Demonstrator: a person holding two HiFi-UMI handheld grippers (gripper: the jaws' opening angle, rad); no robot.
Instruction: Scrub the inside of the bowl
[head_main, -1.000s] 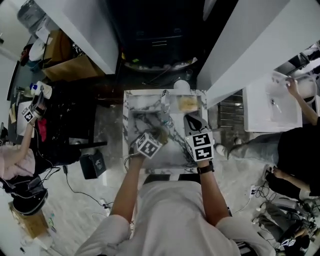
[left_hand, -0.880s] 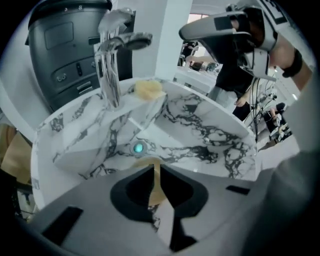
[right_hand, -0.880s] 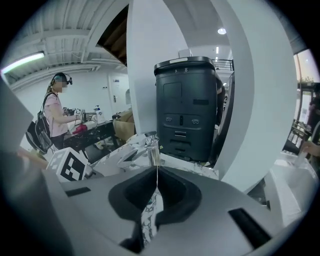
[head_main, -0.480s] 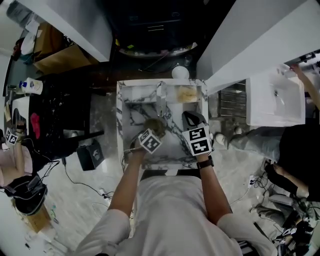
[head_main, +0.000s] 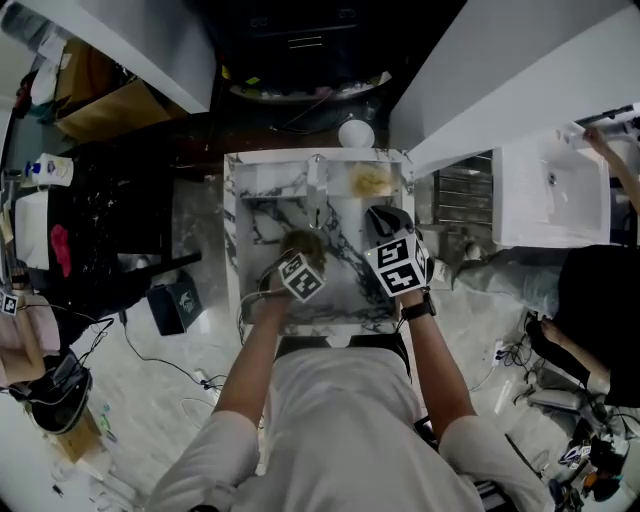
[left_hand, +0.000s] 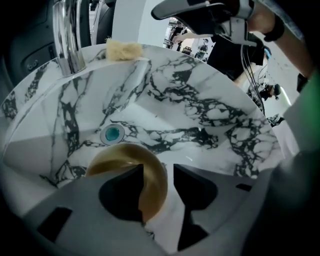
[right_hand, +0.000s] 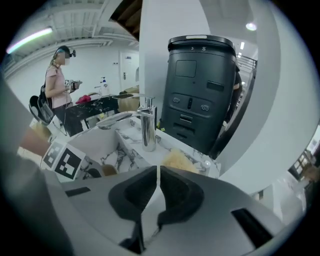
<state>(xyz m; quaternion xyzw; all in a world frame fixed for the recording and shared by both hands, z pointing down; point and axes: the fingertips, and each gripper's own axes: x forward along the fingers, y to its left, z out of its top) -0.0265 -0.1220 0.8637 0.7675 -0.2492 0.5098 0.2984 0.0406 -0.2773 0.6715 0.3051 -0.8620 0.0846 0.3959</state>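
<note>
An amber bowl (left_hand: 152, 186) lies on its side low in the marble sink (left_hand: 210, 110), near the teal drain (left_hand: 112, 133). My left gripper (left_hand: 158, 172) straddles the bowl's rim and its jaws are opening: one finger is inside the bowl, the other stands off it with white marble showing between. From the head view the bowl (head_main: 300, 243) sits just beyond the left gripper (head_main: 301, 262). My right gripper (head_main: 385, 225) hovers over the sink's right side, shut and empty (right_hand: 158, 172). A yellow sponge (left_hand: 124, 49) rests on the sink's back ledge.
A chrome faucet (left_hand: 67, 35) rises at the back of the sink, next to the sponge (right_hand: 176, 160). A tall black appliance (right_hand: 200, 90) stands behind the sink. A person (right_hand: 57, 75) stands at a cluttered table on the far left. Cables lie on the floor (head_main: 170, 370).
Both grippers keep about the same places over the basin while the head view drifts a little. The bowl stays in front of the left gripper.
</note>
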